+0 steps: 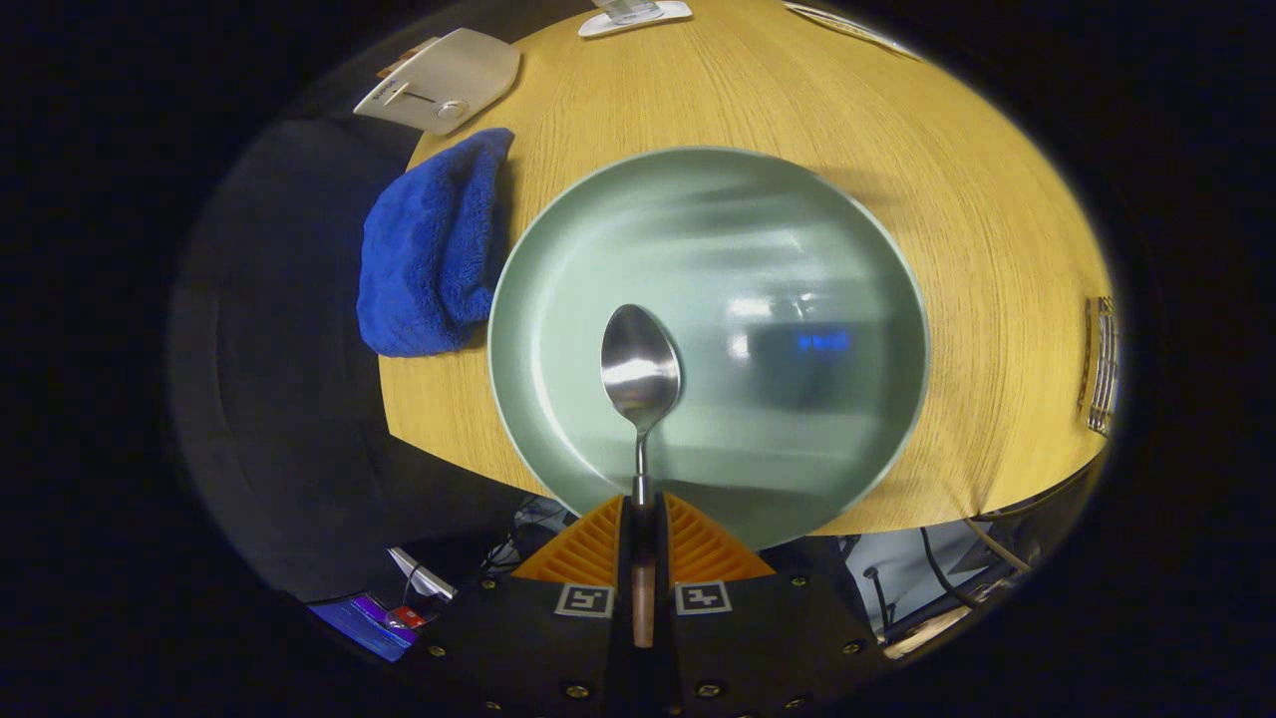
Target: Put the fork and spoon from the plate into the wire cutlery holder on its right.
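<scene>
Round wooden table (957,249), light and yellow, with dark booth all around.

Spoon (641,374) in the middle, pinched tight by the gripper (642,514). Both fingers pressed on the spoon's thin neck, one on each side. Brown wooden handle tucked back in the gap between the fingers. Shiny bowl of the spoon pointing straight ahead, away from the gripper. Long line of the spoon running the same way as the fingers, no lean to either side.

Under the spoon, a big pale green plate (558,269). Cannot tell if the spoon bowl touches the plate or hangs just above it. No fork seen on the plate, so probably moved already, with the spoon as the last piece.

Wire cutlery holder (1100,364) far off to the right of the plate, at the table's edge, well apart from the spoon. Only a bit of its wires seen. So next, likely: lift up, swing right, tip the spoon so one end goes down into the wires. Tricky part: a long spoon can catch on the wires.

Left of the plate, a folded blue towel (431,254), touching the rim or just beside it. Beyond that, a pale flat gadget (444,80) with a knob. At the far side, a small white tray (635,17).
</scene>
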Demonstrator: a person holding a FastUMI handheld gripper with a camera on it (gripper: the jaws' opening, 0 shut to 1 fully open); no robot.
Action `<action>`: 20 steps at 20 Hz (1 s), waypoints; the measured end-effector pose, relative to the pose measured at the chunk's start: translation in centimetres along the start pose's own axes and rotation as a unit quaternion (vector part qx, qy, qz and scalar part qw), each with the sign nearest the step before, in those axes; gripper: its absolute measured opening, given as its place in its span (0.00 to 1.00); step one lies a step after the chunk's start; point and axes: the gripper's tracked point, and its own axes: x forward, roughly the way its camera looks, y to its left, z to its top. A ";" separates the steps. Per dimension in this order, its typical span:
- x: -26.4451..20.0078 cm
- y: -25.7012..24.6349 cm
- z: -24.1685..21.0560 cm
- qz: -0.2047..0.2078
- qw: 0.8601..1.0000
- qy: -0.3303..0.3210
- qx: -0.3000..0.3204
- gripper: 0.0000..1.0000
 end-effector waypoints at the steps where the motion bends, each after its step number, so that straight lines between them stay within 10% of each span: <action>1: -0.4 0.1 0.2 0.005 1.000 -0.005 0.005 0.08; 20: -16.0 -5.8 2.7 0.103 0.973 -0.157 0.136 0.08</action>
